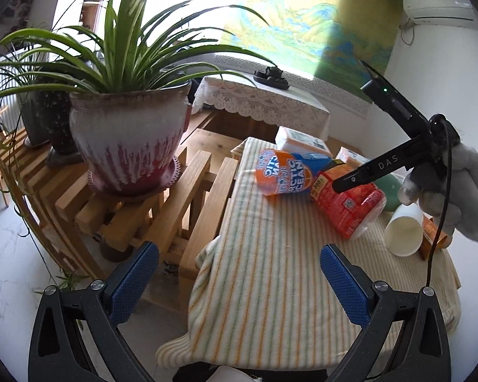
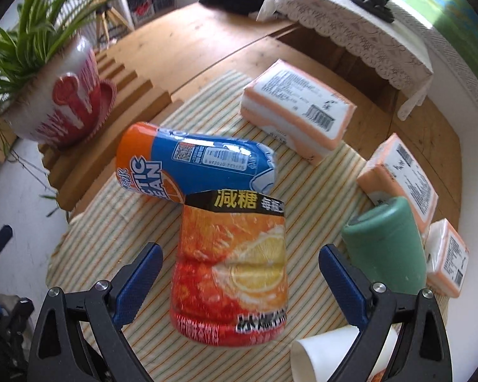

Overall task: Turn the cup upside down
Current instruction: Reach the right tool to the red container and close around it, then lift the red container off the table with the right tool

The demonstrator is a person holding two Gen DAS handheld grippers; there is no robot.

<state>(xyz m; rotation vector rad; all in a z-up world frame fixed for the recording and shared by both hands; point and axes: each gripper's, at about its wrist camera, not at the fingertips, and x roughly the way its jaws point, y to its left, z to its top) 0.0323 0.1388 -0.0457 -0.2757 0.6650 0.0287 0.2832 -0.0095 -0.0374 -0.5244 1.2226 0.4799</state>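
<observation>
A white paper cup [image 1: 403, 230] lies tilted on its side on the striped cloth [image 1: 271, 286], mouth toward the left wrist camera. In the right wrist view the cup [image 2: 328, 356] sits at the bottom edge, under the right finger. My right gripper [image 2: 239, 273] is open, jaws wide, above a red-orange bottle [image 2: 232, 273]. In the left wrist view the right gripper and its gloved hand [image 1: 455, 191] hover just above the cup. My left gripper [image 1: 239, 273] is open and empty over the cloth's near part.
An orange-blue bottle [image 2: 191, 165] lies behind the red one. A green tumbler [image 2: 385, 248] lies at right, beside several tissue packs [image 2: 299, 108]. A potted plant [image 1: 127, 140] stands on a wooden rack at left. A lace-covered table [image 1: 264, 98] is behind.
</observation>
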